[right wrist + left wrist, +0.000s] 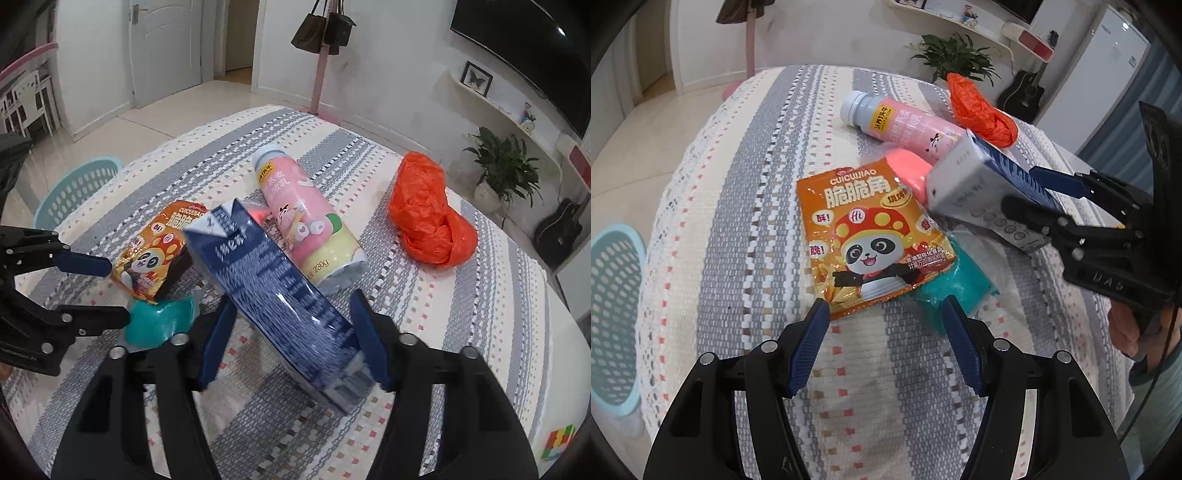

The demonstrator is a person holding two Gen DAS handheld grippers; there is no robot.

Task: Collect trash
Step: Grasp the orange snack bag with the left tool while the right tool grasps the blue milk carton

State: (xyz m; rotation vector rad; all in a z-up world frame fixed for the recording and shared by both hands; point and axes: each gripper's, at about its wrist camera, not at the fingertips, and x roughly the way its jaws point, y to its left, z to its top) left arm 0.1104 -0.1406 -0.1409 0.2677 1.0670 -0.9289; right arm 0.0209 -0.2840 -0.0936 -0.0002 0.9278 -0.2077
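Clearing a littered table, one gripper loaded and one reaching.

Gripping the blue-and-white carton (280, 295) across its width, the right gripper (295, 339) has its jaws pinching both sides, and the box hangs tilted above the striped tablecloth (424, 332), presumably lifted free so it can travel to the teal basket (613, 295) waiting beyond the table's far edge. The left gripper (884, 325) hovers low with its jaws spread, their tips just short of the orange snack bag (871, 240) and the teal packet (953, 291) tucked under it; that wide gap looks chosen to straddle the bag's bottom edge. A pink bottle (310, 229) lies on its side beside the carton, and a crumpled orange plastic bag (428, 218) sits apart, both untouched.
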